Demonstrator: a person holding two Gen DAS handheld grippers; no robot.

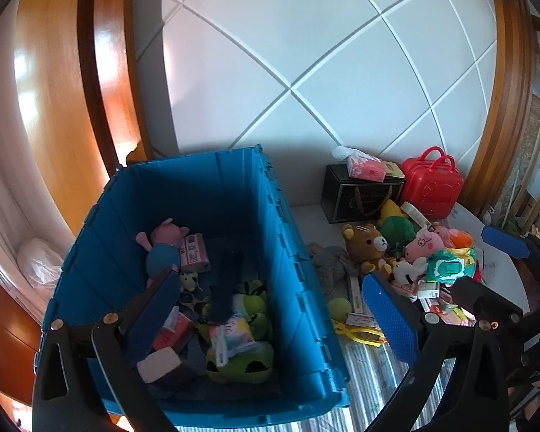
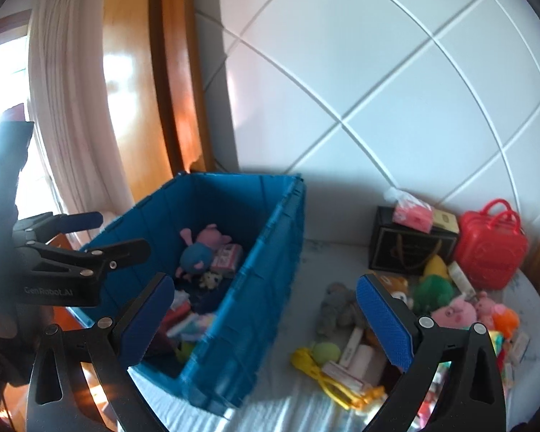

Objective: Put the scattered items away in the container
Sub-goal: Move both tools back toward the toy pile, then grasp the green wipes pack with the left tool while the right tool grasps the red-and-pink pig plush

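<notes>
White padded wall stands behind the blue crate (image 1: 298,288). Both my left gripper (image 1: 270,309) and right gripper (image 2: 262,320) are wide apart, holding nothing. Toys (image 1: 406,252) lie right of the crate. I might bump its rim reaching over.

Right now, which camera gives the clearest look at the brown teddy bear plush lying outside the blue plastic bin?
The left wrist view: the brown teddy bear plush shows sharply, face and ears in full, among the scattered toys. In the right wrist view the open right gripper's blue finger covers most of it, leaving only a blurred brown sliver.
</notes>
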